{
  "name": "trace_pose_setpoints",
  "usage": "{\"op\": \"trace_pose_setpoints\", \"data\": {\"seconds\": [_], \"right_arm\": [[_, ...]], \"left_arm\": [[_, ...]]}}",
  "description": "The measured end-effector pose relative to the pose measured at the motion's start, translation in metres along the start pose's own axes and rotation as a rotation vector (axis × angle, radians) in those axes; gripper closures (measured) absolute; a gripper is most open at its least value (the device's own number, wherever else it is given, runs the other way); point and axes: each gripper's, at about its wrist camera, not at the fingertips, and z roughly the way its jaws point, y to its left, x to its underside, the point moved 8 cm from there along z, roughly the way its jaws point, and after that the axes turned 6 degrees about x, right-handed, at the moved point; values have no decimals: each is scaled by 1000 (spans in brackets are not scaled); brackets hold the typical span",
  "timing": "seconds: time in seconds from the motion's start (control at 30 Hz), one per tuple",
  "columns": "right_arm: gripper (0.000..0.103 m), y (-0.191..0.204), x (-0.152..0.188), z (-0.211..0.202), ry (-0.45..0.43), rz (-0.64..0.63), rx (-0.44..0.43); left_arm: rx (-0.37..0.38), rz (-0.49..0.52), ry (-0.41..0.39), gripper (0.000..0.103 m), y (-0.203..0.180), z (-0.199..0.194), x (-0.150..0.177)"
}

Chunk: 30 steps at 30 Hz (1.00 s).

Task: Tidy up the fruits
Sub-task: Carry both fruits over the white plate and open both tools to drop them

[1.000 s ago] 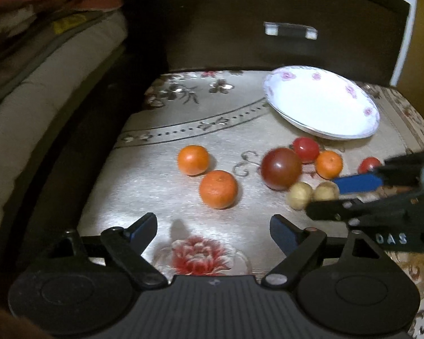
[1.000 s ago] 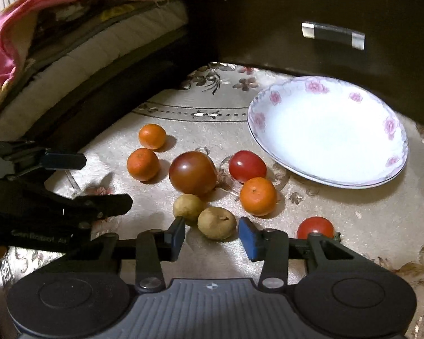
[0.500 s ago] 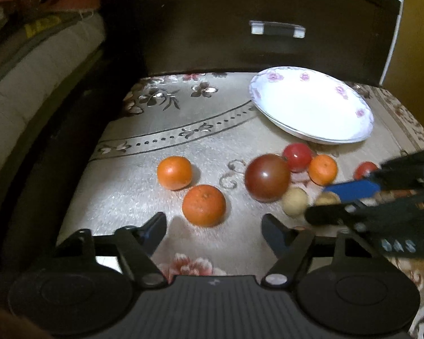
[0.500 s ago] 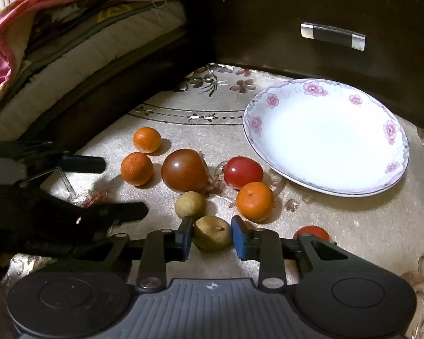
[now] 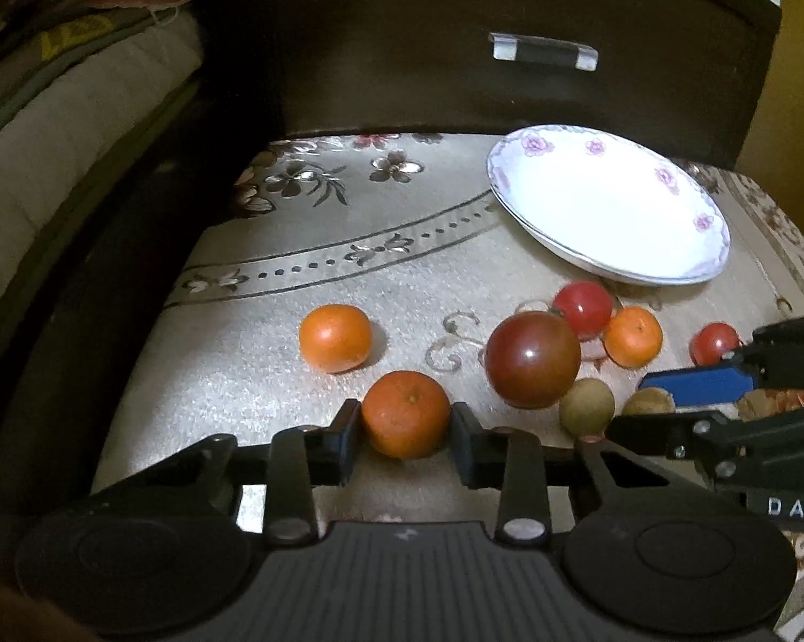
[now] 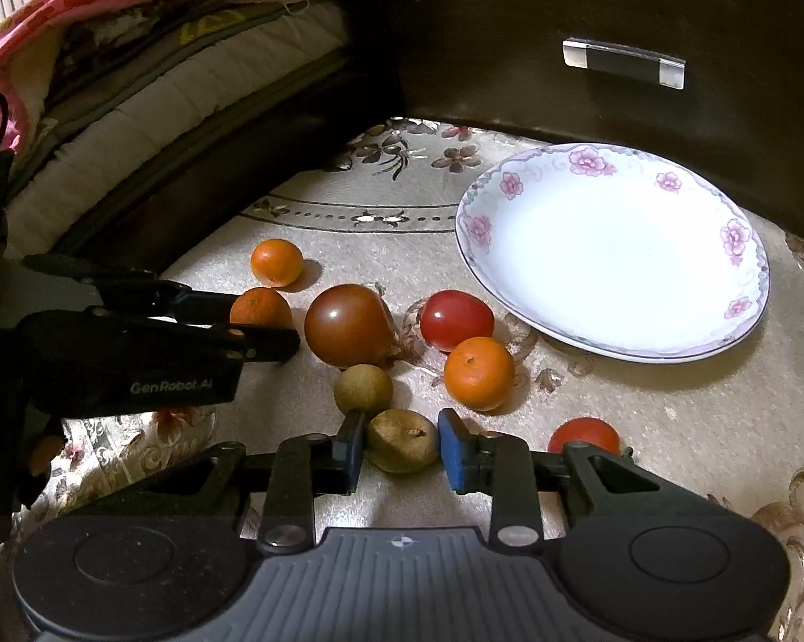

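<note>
Presently, the cloth-covered bench [image 5: 348, 246] carries a white flowered plate [image 6: 611, 251], standing empty beyond the loose fruit. A large dark tomato [image 6: 348, 323] sits mid-group, near a red tomato [image 6: 456, 319] and a free orange [image 6: 479, 373]. The left gripper [image 5: 406, 428] has jaws closing, pads against a second orange [image 5: 405, 413]. The right gripper [image 6: 401, 452] has jaws clamped on a small brown fruit [image 6: 402, 441], just beside another brown fruit [image 6: 363, 388].
</note>
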Motion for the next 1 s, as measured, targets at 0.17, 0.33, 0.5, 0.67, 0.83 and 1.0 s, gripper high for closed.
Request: {"op": "trace_pose_setpoints", "data": {"seconds": [0.17, 0.33, 0.5, 0.67, 0.83, 1.0], "right_arm": [[77, -2, 4, -5, 14, 4, 13], [77, -8, 6, -19, 18, 8, 36], [77, -21, -10, -42, -20, 12, 62], [77, -38, -27, -57, -52, 3, 106], [77, -58, -36, -51, -64, 46, 124], [77, -72, -39, -39, -57, 61, 138]], "left_arm": [[29, 1, 15, 63, -7, -8, 6], [75, 22, 19, 63, -24, -20, 8], [122, 26, -12, 63, -41, -29, -9], [147, 24, -35, 63, -62, -20, -41], [149, 59, -34, 63, -83, -2, -64], [144, 75, -20, 63, -86, 18, -72]]}}
